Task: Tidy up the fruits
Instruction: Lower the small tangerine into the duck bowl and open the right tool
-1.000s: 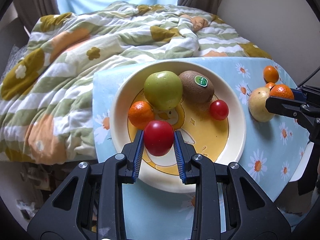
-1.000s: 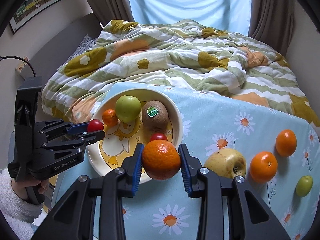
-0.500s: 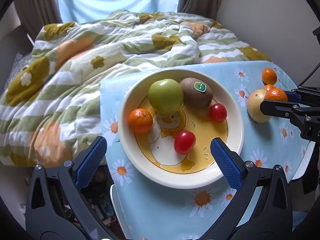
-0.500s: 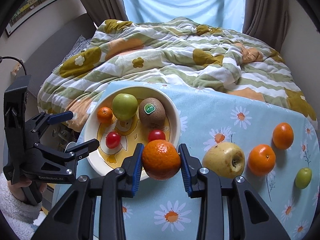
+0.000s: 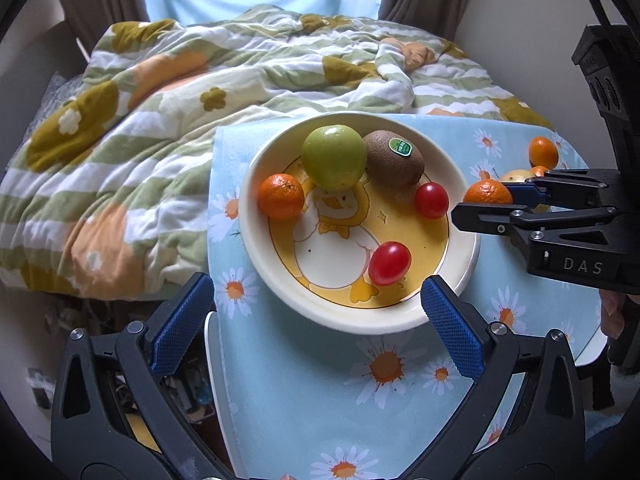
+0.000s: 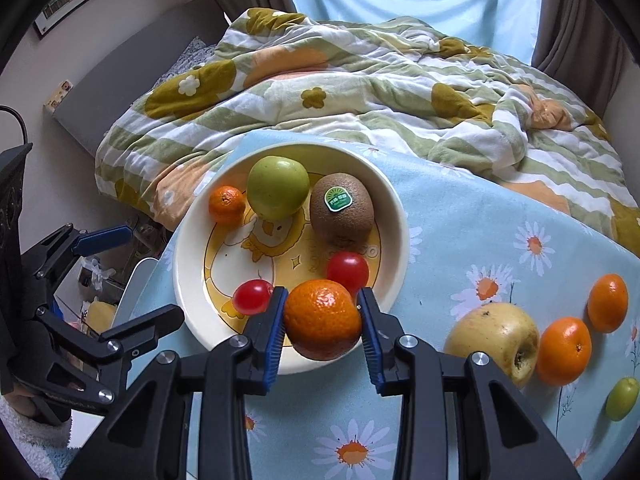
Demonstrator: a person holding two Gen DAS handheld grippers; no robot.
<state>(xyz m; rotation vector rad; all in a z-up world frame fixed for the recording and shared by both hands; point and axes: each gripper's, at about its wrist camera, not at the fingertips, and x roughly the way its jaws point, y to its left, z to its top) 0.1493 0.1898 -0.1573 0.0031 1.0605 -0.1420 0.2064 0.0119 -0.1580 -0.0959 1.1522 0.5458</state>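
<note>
A cream plate [image 5: 276, 284] [image 6: 188, 292] with a duck print holds a green apple [image 5: 334, 156], a kiwi [image 5: 394, 158], a small mandarin [image 5: 280, 196] and two red tomatoes [image 5: 390, 263] [image 5: 431, 200]. My left gripper [image 5: 316, 326] is open and empty, just in front of the plate's near rim. My right gripper [image 6: 322, 330] is shut on a mandarin [image 6: 322, 320] and holds it over the plate's near rim; it also shows in the left wrist view [image 5: 486, 200].
On the blue daisy cloth [image 6: 480, 248] to the right lie a yellow apple [image 6: 494, 340], two mandarins [image 6: 564, 350] [image 6: 607, 297] and a small green fruit [image 6: 622, 398]. A rumpled quilt [image 6: 360, 80] lies behind the table. The table's left edge drops off beside the plate.
My left gripper opened, let go of the red tomato onto the plate and drew back. My right gripper carried its mandarin left, closer over the plate's rim.
</note>
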